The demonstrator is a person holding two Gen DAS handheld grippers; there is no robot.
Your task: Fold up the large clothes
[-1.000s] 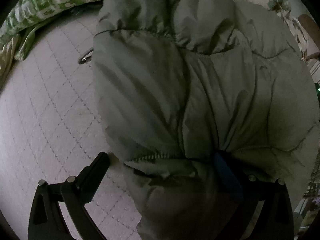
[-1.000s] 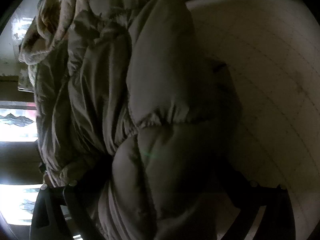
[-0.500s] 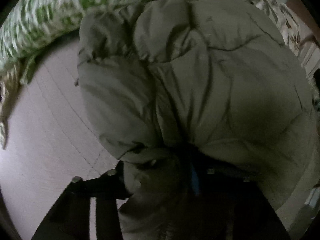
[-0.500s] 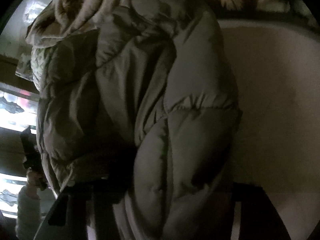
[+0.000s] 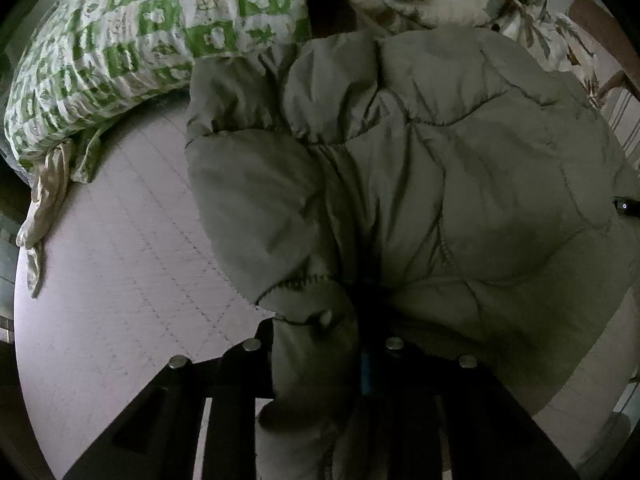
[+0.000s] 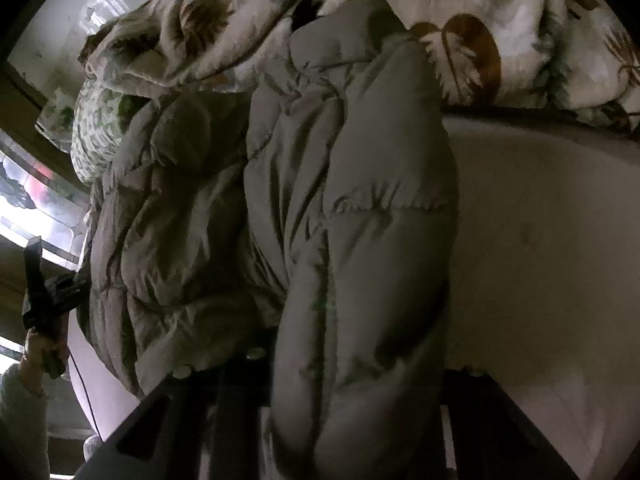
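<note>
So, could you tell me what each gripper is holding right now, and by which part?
Both hold the puffy jacket: the left gripper pinches its snap-buttoned edge, the right gripper a padded fold.

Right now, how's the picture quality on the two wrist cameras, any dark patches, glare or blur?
Left wrist view: dim but fairly sharp, quilting seams on the puffer jacket readable, deep shadow where the left gripper pinches it, green pillow well lit, fisheye bending at the edges. Right wrist view: darker and softer, jacket grainy, window at the left blown out, right gripper nearly black.
</note>
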